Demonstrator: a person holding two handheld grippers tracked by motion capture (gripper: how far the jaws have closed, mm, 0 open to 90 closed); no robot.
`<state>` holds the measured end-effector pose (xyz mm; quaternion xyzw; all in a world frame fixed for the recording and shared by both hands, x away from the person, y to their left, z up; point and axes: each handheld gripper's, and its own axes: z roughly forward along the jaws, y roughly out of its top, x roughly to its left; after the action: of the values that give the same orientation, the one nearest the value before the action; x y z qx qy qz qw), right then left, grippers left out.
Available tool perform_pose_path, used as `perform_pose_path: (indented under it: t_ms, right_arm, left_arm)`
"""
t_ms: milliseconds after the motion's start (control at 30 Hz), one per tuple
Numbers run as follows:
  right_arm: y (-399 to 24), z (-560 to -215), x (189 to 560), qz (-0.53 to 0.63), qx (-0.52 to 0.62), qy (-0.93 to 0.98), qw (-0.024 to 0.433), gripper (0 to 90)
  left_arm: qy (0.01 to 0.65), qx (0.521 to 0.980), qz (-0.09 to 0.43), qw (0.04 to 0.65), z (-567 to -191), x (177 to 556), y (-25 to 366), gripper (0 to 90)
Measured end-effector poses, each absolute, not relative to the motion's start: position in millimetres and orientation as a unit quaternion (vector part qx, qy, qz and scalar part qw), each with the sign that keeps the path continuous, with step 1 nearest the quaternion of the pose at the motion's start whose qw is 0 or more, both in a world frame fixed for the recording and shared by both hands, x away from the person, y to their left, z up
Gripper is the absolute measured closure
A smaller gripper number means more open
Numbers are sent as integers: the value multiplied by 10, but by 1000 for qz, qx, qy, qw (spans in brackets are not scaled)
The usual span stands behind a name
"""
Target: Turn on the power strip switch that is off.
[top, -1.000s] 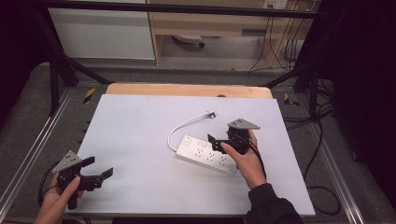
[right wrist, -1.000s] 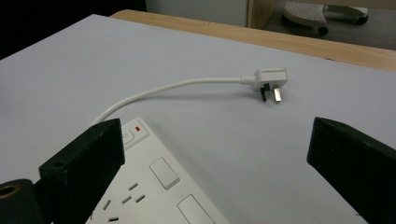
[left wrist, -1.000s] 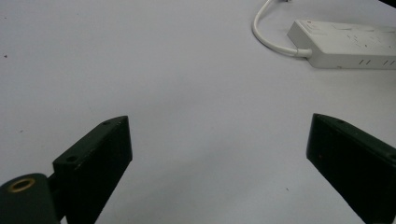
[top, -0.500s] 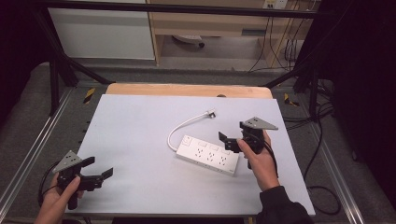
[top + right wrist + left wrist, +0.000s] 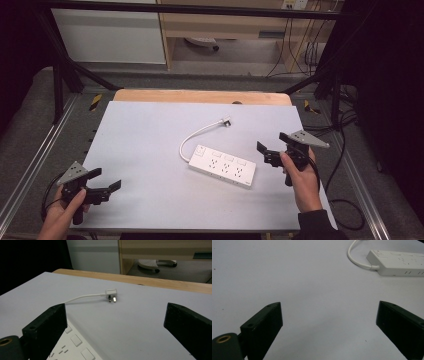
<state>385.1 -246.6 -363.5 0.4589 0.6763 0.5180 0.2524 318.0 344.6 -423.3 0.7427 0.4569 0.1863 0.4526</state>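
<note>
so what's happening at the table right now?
A person holds a gripper in each hand over a white-topped table. A white power strip lies near the middle, its cord curling to a plug that lies loose on the surface. The right gripper hangs open beside the strip's right end, holding nothing. The left gripper is open near the table's front left corner, well away from the strip.

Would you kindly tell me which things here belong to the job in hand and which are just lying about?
Job in hand:
- white plastic power strip
- its white cord with plug
- right gripper, open
- left gripper, open

Lying about:
- yellow-and-black tags beside the table
- black cables on the floor
</note>
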Motion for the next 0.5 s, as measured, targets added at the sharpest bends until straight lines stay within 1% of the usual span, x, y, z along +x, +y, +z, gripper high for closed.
perform_pose_path:
  t_ms: [267, 500]
  right_arm:
    - [-2705, -3711, 3745, 510, 476, 666, 264, 61]
    - [-2885, -3851, 3678, 497, 489, 663, 274, 72]
  left_arm:
    - [456, 743, 186, 453, -4232, 3180, 3444, 70]
    - [456, 743, 187, 452, -4232, 3179, 3440, 70]
